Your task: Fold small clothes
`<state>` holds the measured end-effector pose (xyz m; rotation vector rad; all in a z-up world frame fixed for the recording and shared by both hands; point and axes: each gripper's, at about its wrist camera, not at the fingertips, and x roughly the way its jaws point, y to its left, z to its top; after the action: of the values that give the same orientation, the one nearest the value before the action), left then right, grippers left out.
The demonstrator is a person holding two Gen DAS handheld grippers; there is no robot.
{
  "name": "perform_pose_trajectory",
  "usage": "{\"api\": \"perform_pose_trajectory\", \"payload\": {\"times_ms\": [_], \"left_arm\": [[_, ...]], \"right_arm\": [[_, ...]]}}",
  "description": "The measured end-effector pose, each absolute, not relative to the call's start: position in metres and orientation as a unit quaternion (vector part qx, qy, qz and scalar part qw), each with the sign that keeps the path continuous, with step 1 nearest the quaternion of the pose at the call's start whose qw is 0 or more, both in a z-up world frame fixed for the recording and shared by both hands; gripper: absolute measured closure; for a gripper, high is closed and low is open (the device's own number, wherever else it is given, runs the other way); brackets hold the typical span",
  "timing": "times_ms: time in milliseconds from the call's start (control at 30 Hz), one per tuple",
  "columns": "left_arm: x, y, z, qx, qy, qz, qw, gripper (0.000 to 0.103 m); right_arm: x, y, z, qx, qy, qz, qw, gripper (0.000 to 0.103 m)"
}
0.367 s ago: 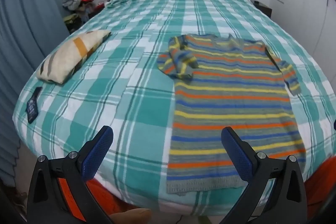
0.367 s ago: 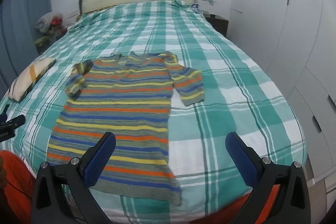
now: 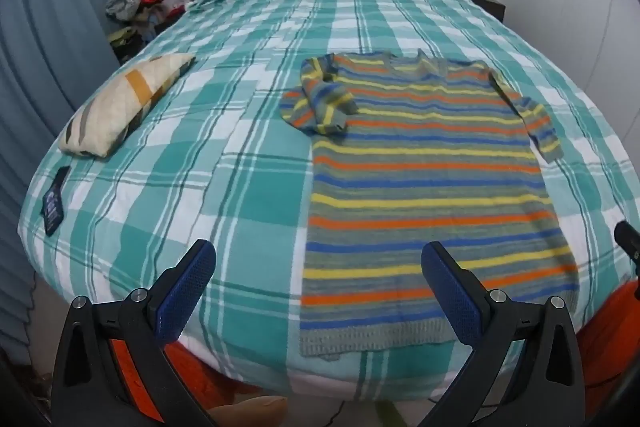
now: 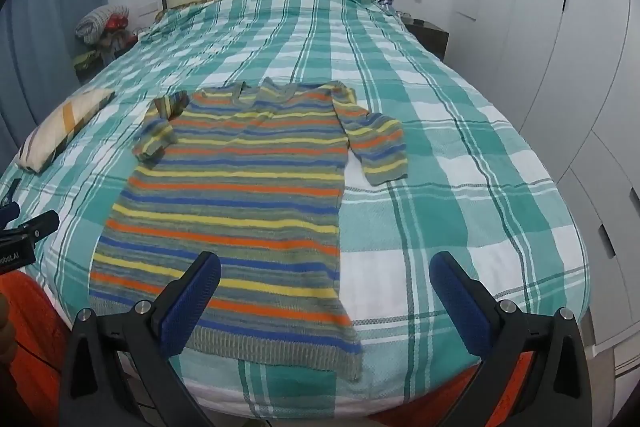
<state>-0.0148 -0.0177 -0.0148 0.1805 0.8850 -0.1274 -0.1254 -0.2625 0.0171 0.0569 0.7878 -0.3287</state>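
A small knitted sweater (image 3: 424,179) (image 4: 236,195) with orange, yellow, blue and grey stripes lies flat on the bed, hem toward me. Its left sleeve (image 3: 320,103) is folded onto the chest; its right sleeve (image 4: 376,143) lies spread out to the side. My left gripper (image 3: 318,299) hovers open above the bed's near edge, by the hem's left corner, with nothing between its fingers. My right gripper (image 4: 326,303) hangs open over the hem's right corner, also with nothing in it. The left gripper's body (image 4: 24,235) shows at the left edge of the right wrist view.
The bed (image 3: 240,187) wears a teal and white plaid sheet. A folded cream cloth with stripes (image 3: 124,103) and a dark label (image 3: 54,201) lie at its left. A clothes pile (image 3: 136,3) sits beside the headboard, a nightstand (image 4: 428,31) and white wardrobes (image 4: 580,67) on the right.
Both grippers have drifted slightly, so the sweater sits a little differently in each view. The sweater itself lies as before and both pairs of jaws stay wide apart.
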Motion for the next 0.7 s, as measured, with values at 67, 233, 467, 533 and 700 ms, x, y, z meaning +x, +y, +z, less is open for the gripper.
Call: {"api": "perform_pose_trajectory", "payload": {"times_ms": [67,233,467,533,700], "left_arm": [[-0.017,-0.02,-0.02,0.092,0.432,-0.065,0.895,0.0],[-0.02,-0.024,-0.024,0.094,0.434,-0.073,0.893,0.0],[-0.019,-0.027,-0.026,0.093,0.432,-0.073,0.894,0.0],[-0.019,-0.029,-0.027,0.107,0.424,-0.066,0.897,0.0],[-0.02,-0.029,-0.027,0.119,0.413,-0.063,0.901,0.0]], "right_arm": [[-0.126,-0.261,0.016,0.025,0.382,-0.159,0.91,0.0],[-0.126,-0.258,0.008,0.018,0.389,-0.157,0.907,0.0],[-0.124,-0.255,0.003,0.01,0.396,-0.156,0.905,0.0],[-0.124,-0.254,0.002,0.007,0.396,-0.157,0.905,0.0],[-0.124,-0.255,0.001,0.003,0.396,-0.161,0.904,0.0]]}}
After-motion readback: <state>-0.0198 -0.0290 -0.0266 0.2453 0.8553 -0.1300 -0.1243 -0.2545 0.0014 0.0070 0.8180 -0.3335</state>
